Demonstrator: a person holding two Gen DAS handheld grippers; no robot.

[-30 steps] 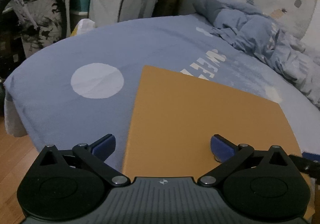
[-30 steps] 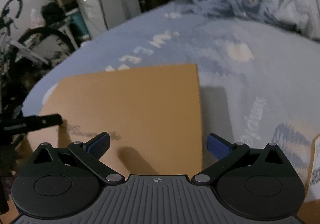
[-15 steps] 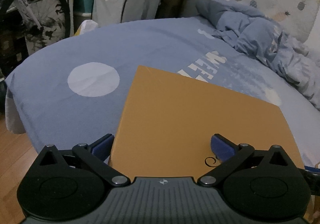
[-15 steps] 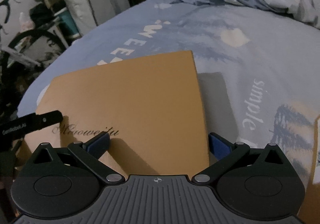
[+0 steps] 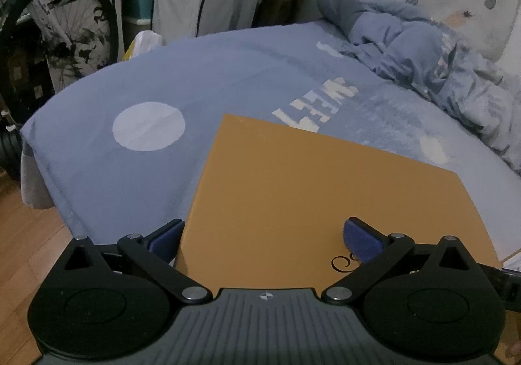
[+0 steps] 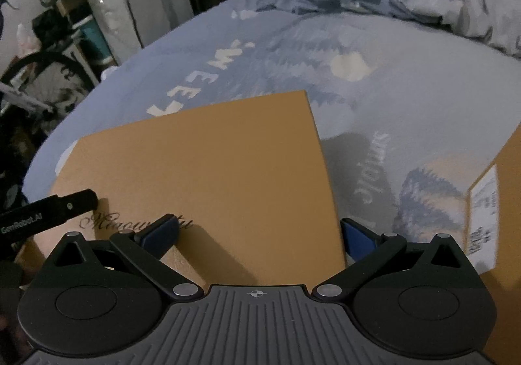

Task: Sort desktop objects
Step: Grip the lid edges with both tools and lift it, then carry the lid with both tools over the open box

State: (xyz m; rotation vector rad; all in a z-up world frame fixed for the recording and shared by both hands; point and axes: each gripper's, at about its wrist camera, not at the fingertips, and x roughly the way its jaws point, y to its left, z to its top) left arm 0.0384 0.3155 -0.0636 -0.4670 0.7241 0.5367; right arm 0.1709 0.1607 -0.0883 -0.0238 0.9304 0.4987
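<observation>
Item: orange box lid, flat on blue bed. Left hand-held gripper and right hand-held gripper, both spread wide, straddle its near corners. Step: approach. Next likely needs closing on the edges

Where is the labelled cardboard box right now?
Only the right wrist view shows the cardboard box: at the right edge, on the bedsheet, right of the orange box and apart from it.
</observation>
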